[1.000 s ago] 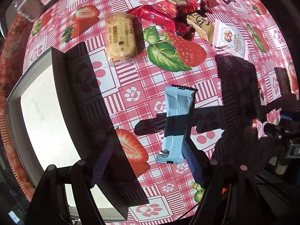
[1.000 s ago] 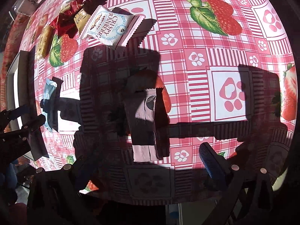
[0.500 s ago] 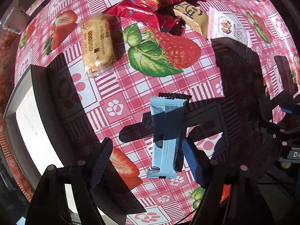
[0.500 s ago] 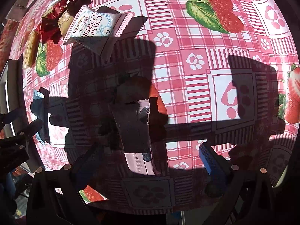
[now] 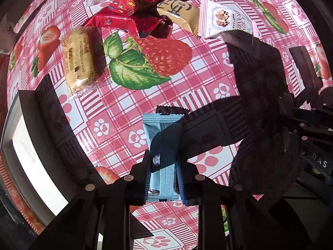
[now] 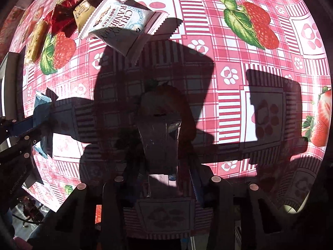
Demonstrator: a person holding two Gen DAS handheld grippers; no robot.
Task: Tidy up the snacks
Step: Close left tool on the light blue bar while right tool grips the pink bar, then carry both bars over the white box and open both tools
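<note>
A surface (image 5: pixel 208 95) under a pink checked cloth printed with strawberries and paw marks lies in hard sunlight with deep shadows. A white tray (image 5: pixel 31 162) sits at its left edge. Farther off lie a pile of snacks: a tan biscuit pack (image 5: pixel 80 59), red wrappers (image 5: pixel 124 18) and a white cranberry packet (image 6: pixel 120 25). Both tools point down at the cloth. The left tool (image 5: pixel 163 184) has just been closing and its pads now clamp the near end of a pale blue bar (image 5: pixel 163 145). The right tool (image 6: pixel 164 179) has likewise just closed, gripping a pinkish packet (image 6: pixel 161 145) that lies in shadow
</note>
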